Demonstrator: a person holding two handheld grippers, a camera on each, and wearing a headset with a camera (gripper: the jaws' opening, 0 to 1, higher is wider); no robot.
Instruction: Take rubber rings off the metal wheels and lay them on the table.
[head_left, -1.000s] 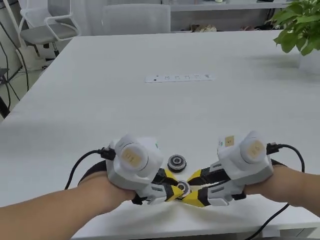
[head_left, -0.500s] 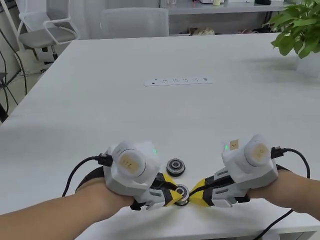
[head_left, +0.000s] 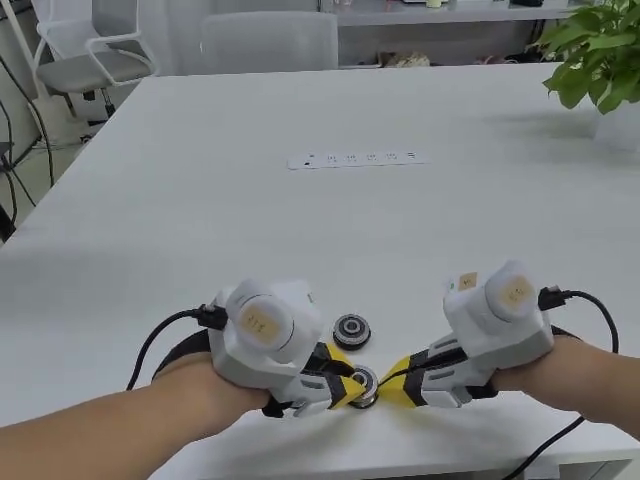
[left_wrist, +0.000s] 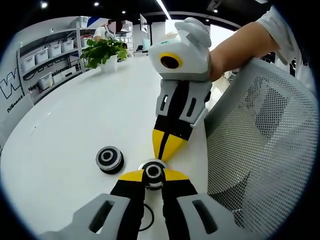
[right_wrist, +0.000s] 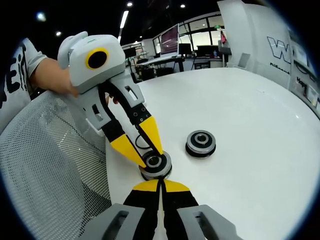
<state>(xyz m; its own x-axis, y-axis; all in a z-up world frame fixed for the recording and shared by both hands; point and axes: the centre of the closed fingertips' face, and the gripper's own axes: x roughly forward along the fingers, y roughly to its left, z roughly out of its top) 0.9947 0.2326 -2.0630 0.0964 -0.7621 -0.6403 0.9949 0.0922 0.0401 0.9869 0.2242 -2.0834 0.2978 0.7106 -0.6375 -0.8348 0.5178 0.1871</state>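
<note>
Left gripper view shows the left gripper pinching a small metal wheel between its yellow tips, at the near edge of the table, where the wheel appears to rest. The right gripper meets it from the opposite side. Its jaws are pressed together into one point that touches the wheel's rim. Whether a lip of rubber is caught between them I cannot tell.

A second wheel lies just beyond on the far left, apart from both grippers, with its dark rubber ring on. A thin black loop lies under the left gripper and is possibly a ring already off.

The wheel looks hard, smooth and dense for its size, so it would likely slide or spin on the slick tabletop unless clamped firmly across its sides. The ring is probably soft and stretchy and seated snugly around the rim. The best hold is a small bite at its outer edge, peeled outward over the flange. It may snap back or flick away when it lets go, and once free it should be light and limp.
</note>
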